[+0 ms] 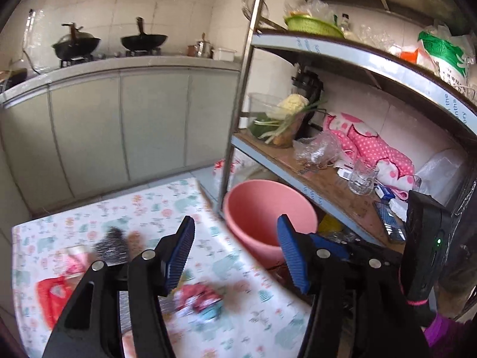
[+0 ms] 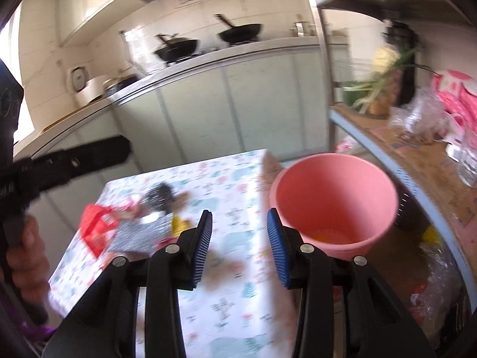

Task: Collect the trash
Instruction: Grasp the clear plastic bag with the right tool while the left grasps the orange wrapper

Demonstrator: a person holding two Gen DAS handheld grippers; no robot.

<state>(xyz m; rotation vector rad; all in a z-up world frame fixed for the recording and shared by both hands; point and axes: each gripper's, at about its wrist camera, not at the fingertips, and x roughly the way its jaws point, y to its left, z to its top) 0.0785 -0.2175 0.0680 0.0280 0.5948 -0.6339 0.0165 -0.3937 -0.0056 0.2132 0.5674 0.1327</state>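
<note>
Pink bucket (image 2: 334,203) stands beside cluttered table (image 2: 238,313); both grippers' jaws wide, empty.

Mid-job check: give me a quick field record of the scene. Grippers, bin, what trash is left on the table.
left gripper: open, empty, above the table
right gripper: open, empty, above the table edge beside the bin
bin: pink bucket on the floor, between the table and the metal shelf
bin contents: something yellow at the bottom
table: patterned cloth
trash on table: red wrapper, silver foil pack, dark blurred item, small yellow piece
image quality: motion blur
</note>
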